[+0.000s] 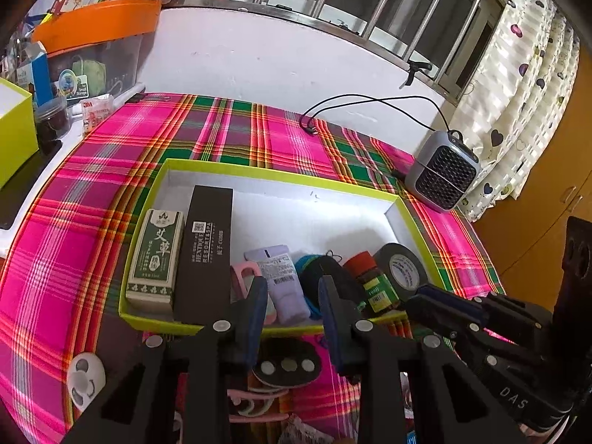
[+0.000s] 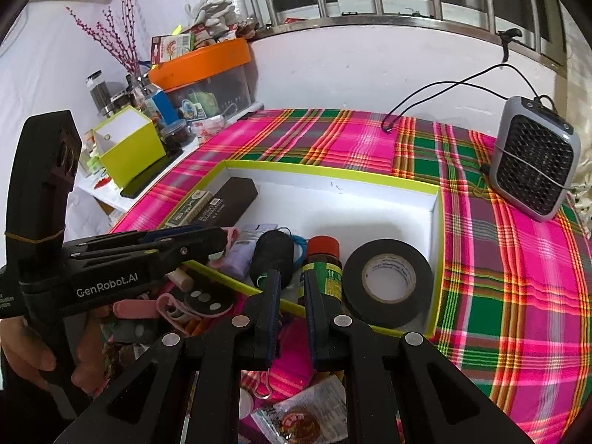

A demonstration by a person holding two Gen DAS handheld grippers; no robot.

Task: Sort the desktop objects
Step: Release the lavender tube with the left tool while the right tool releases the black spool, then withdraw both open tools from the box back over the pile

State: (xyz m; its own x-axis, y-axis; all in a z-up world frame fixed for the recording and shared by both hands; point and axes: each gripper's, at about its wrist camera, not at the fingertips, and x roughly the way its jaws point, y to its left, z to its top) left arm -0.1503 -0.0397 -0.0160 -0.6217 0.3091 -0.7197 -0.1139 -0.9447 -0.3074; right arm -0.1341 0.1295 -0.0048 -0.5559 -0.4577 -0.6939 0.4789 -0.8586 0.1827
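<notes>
Desktop objects: partly sorted into a shallow lime-rimmed tray [image 1: 259, 167] set on a pink-and-green plaid cloth [image 1: 74, 203]. Contents, along the near wall: a green herbal box [image 1: 155, 255], a long black box [image 1: 207, 251], a lilac tube [image 1: 281, 281], a dark bundle with blue cord [image 2: 273, 255], a red-capped bottle [image 2: 323, 266] and a roll of black tape [image 2: 388, 281]. The far half of the tray is seen bare.

Unsorted items are seen on the cloth in front of the tray: a black oval disc with three studs [image 1: 286, 364], pink loops [image 1: 255, 403], a white round piece [image 1: 85, 379] and a printed sachet [image 2: 299, 418].

Left gripper [image 1: 294, 292]: jaws parted moderately, nothing held, poised over the near rim. Right gripper [image 2: 292, 285]: jaws parted narrowly, nothing held, just before the bottle.

Risks, as judged: the upright bottle may be toppled by a finger passing close; the two grippers, crowded at the same rim, may be knocked together; the light tray may be shifted if its wall is caught.
</notes>
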